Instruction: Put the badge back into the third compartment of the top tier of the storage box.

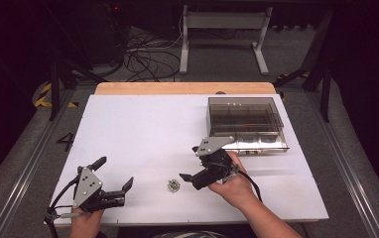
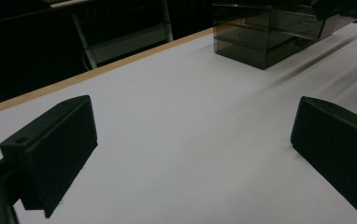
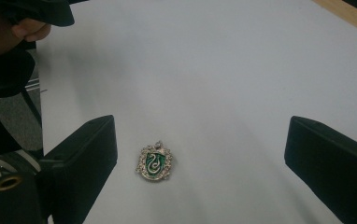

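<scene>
A small silver badge with a green crest (image 1: 173, 185) lies flat on the white table (image 1: 143, 129) near its front edge. My right gripper (image 1: 190, 162) hovers just right of it, pointing left, with its jaws wide apart and nothing between the pads. In the right gripper view the badge (image 3: 154, 162) sits on the table between the jaws of the right gripper (image 3: 200, 140), closer to the left one and touching neither. My left gripper (image 1: 114, 172) rests at the front left corner, open and empty; in its own view the left gripper (image 2: 193, 126) frames bare table.
A smoked clear plastic box with compartments (image 1: 244, 124) stands at the back right of the table, also seen as the box (image 2: 265, 37) far ahead of the left gripper. A wooden strip (image 1: 185, 88) edges the far side. Cables and a metal frame lie on the floor beyond.
</scene>
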